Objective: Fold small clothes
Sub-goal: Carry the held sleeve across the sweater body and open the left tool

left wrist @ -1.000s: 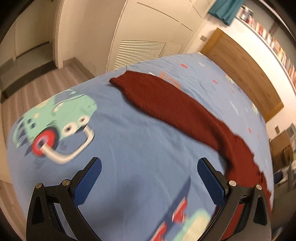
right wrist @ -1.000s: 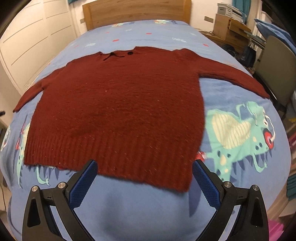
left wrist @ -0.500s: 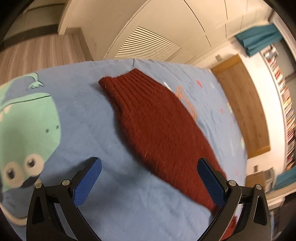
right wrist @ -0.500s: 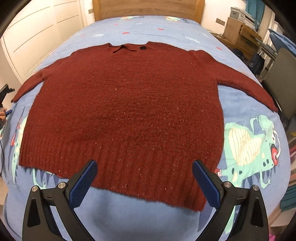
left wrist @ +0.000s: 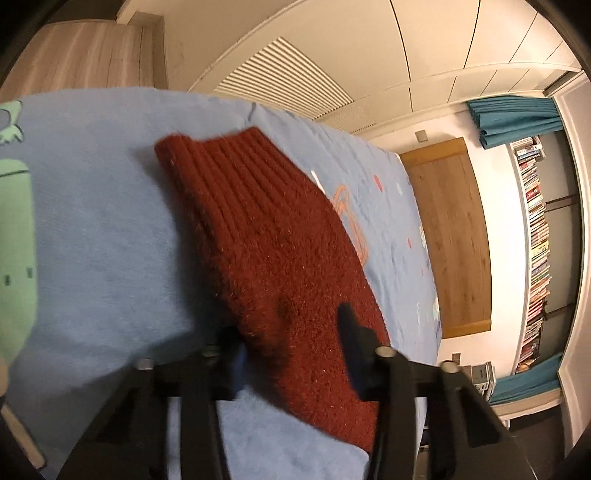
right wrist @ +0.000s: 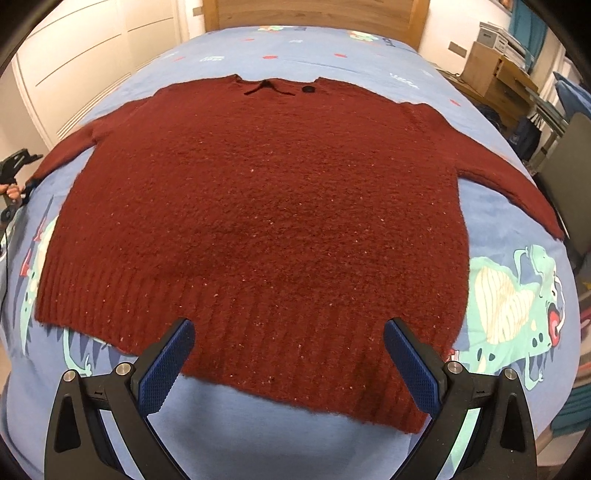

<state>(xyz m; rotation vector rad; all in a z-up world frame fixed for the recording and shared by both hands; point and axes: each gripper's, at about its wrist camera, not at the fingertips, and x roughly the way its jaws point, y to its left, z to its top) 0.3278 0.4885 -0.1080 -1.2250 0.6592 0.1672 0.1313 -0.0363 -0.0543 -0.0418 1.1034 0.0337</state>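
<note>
Dark red sweater flat on bed; left gripper just closing onto its sleeve, right gripper wide apart, empty.

I see a bed with a blue sheet on it. The sheet has cartoon monsters printed on it, and a green one with a red mouth sits on the right side. Little red and white marks dot the sheet near the wooden headboard. A dark red sweater lies flat on the sheet, front up, with both sleeves spread out to the sides. Its neck points to the headboard and its ribbed hem is near me. From my left camera I see one sleeve lying on the sheet, its ribbed cuff close to the bed's edge.
</note>
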